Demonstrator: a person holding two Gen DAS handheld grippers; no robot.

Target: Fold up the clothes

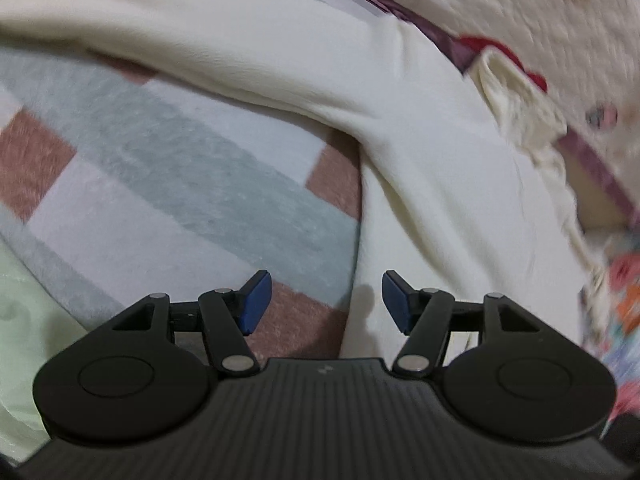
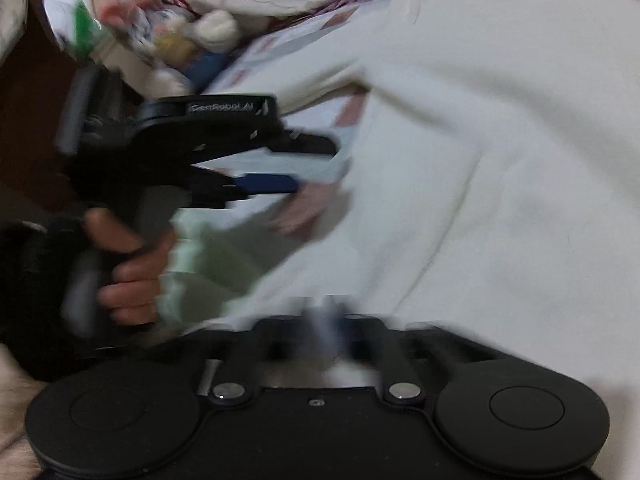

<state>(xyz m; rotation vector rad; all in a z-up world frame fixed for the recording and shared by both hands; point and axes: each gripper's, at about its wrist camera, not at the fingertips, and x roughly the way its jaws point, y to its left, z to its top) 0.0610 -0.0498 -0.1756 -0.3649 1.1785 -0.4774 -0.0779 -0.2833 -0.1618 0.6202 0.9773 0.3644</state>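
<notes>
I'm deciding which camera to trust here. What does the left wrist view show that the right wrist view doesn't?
Only the left wrist view: the left gripper from behind, jaws open and empty over the checked blanket, plus the garment's ribbed cuff.
Only the right wrist view: the hand holding the left gripper, seen side-on, and the blurred right gripper, shut.
Both: the cream garment spread over the blanket.

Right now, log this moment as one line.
task: fold clothes | left gripper: open, over cream garment edge | right gripper: shut, blurred, at garment | surface: checked blanket
</notes>
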